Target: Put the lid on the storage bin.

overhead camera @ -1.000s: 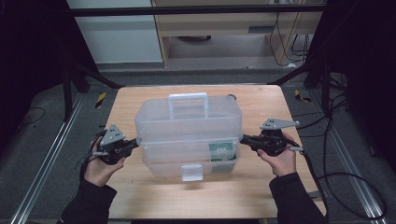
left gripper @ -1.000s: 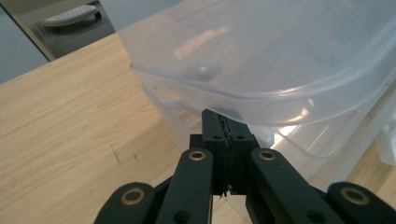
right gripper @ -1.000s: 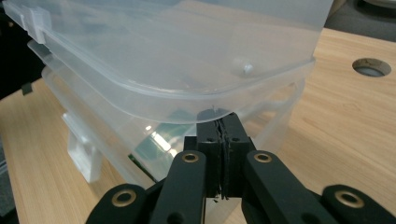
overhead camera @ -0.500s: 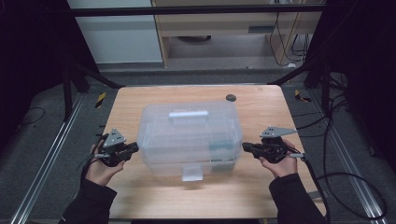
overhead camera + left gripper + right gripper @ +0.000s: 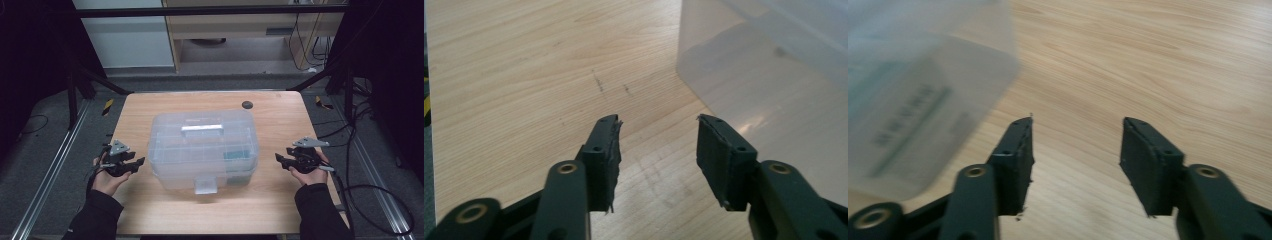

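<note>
A clear plastic storage box [image 5: 205, 150] with a lid handle [image 5: 201, 129] and a front latch [image 5: 205, 185] rests on the wooden table [image 5: 150, 110]. My left gripper [image 5: 140, 162] sits just off the box's left side. Its jaws have just been opening and nothing is between them. In the left gripper view the open left gripper [image 5: 658, 122] hovers over bare wood, the box wall [image 5: 774, 75] at upper right. My right gripper [image 5: 278, 159] is off the box's right side, its jaws also just opened and empty. The right gripper view has the right gripper [image 5: 1078, 122] open beside the box [image 5: 908, 100].
A small black round thing [image 5: 247, 104] lies near the table's far edge. A greenish item [image 5: 235, 155] shows through the box's right half. Bare wood lies on both sides of the box and in front of it. Dark frame rails flank the table.
The box, held raised between both grippers, has come down onto the table. Both grippers have sunk, let go of its sides and opened, now standing slightly apart from it.
</note>
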